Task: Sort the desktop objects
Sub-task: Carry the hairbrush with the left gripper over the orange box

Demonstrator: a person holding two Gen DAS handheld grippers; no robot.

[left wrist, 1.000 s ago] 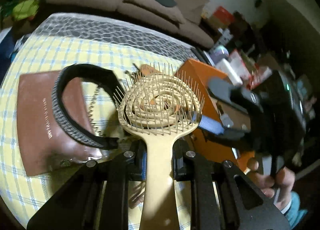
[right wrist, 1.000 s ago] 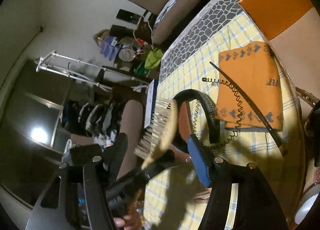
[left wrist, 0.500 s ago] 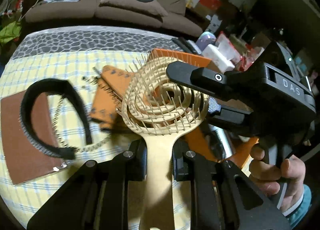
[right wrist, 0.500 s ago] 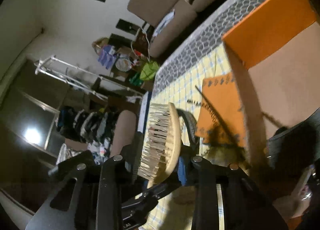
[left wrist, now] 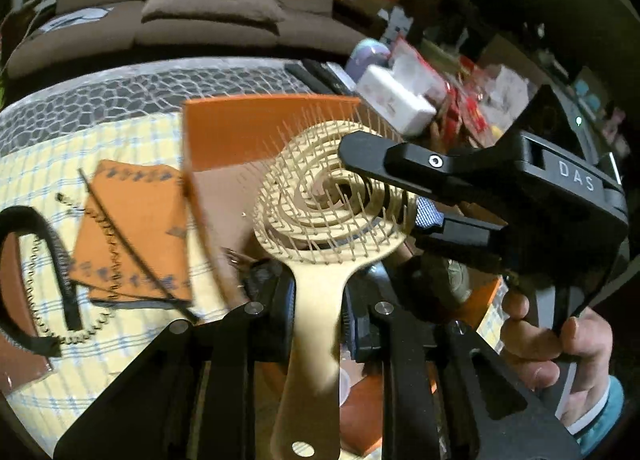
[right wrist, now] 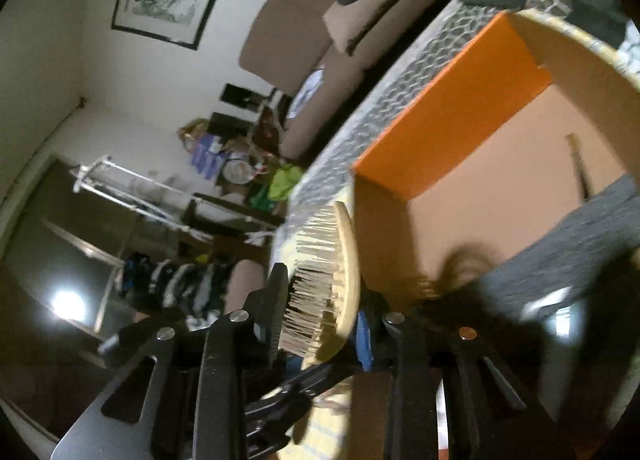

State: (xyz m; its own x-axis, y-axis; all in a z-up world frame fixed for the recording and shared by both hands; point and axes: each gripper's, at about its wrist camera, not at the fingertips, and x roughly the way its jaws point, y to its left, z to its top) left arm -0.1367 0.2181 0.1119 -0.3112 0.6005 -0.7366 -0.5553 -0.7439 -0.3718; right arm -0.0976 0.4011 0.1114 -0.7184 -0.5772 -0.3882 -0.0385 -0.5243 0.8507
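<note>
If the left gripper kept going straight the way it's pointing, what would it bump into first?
Probably the orange box. The left gripper holds the hairbrush by its handle, with the brush head leading toward the box's open inside. The right gripper at the brush head is close too; depth is unclear.

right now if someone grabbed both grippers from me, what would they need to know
Left gripper: shut on the handle of the cream hairbrush, carried over the orange box.
Right gripper: fingers on either side of the brush head, jaws opening slightly.
On the table: black headband, spiral hair comb on the orange cloth.
Done: brush lifted.
Left: drop it in the box, then sort the rest.
</note>
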